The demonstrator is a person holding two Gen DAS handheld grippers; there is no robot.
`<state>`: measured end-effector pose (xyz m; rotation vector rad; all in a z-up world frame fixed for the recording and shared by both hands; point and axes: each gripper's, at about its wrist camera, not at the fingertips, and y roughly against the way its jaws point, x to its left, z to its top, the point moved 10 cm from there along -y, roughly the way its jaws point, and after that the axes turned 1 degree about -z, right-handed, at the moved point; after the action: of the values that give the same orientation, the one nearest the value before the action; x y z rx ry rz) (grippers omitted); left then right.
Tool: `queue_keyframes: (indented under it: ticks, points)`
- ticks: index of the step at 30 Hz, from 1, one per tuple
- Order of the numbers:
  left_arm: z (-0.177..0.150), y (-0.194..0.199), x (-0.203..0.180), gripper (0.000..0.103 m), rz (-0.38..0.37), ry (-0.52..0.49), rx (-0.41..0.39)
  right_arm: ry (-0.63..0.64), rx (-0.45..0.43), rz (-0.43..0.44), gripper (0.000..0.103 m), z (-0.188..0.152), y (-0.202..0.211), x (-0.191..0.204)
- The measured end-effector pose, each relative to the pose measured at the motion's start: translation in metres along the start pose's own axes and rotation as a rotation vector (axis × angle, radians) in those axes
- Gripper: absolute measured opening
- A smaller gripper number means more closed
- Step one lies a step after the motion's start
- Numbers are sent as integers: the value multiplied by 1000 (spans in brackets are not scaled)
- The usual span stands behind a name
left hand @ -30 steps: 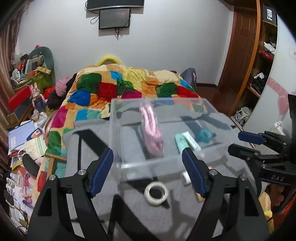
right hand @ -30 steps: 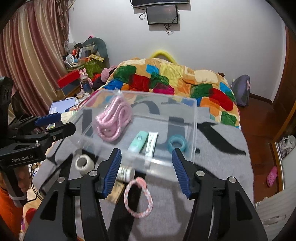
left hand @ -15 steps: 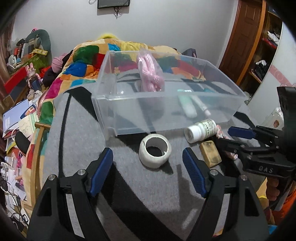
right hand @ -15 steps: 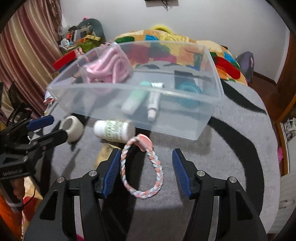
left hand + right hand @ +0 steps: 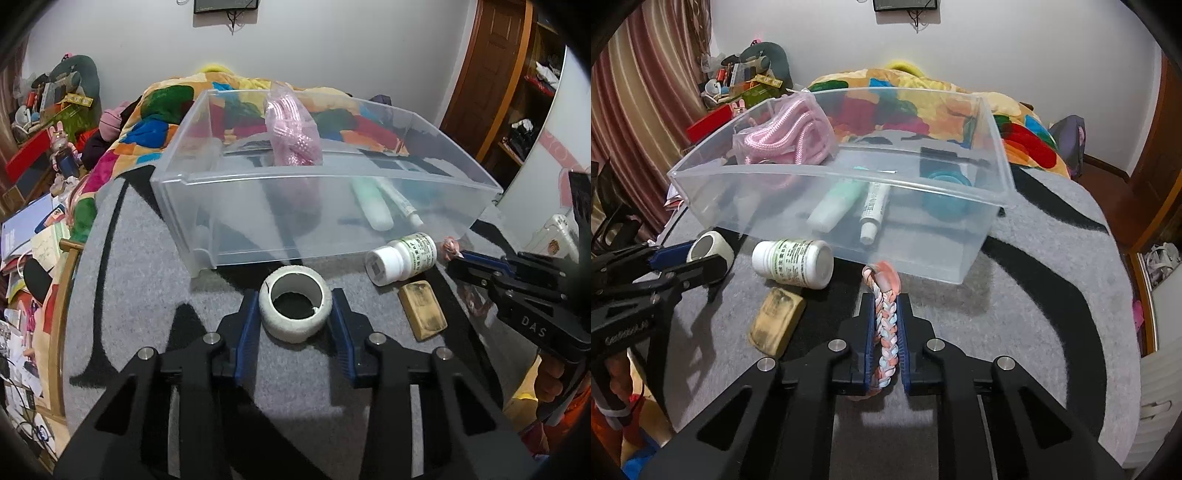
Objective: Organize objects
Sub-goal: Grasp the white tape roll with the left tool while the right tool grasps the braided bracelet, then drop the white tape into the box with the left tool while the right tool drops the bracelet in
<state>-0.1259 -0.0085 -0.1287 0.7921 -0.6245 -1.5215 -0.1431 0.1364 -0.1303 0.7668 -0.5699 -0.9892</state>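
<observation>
A clear plastic bin (image 5: 258,221) (image 5: 923,243) sits on the grey rug-covered table and holds a pink rope (image 5: 293,138) (image 5: 786,138), a mint tube (image 5: 834,205), a white tube (image 5: 873,210) and a teal ring (image 5: 945,195). My left gripper (image 5: 295,310) is shut on a white tape roll (image 5: 294,308) (image 5: 711,251) in front of the bin. My right gripper (image 5: 886,325) is shut on a braided pink-and-blue bracelet (image 5: 886,332), squeezed flat on the table. A white pill bottle (image 5: 400,258) (image 5: 792,263) and a tan block (image 5: 423,310) (image 5: 777,321) lie between the grippers.
The table surface (image 5: 1034,295) is grey with black curves. A bed with a colourful quilt (image 5: 1015,122) lies behind the bin. Clutter sits at the left (image 5: 37,147). A wooden door and shelves (image 5: 517,74) are at the right.
Both grippers dropped to the table and closed: the left on the tape roll, the right on the bracelet, which is now pinched flat.
</observation>
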Motion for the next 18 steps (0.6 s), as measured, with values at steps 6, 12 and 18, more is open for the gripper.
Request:
queue_keyframes:
  ticks: [6,12,18]
  points:
    - [2,18,6,38,-6,20,-41,-11,-50,19,10,5,27,1]
    - [23,48,4,38,-19,21,-115,-5,-139,26,10,30,58,5]
    - [58,68,5,38,-19,12,-190,26,-224,4,10,64,77,14]
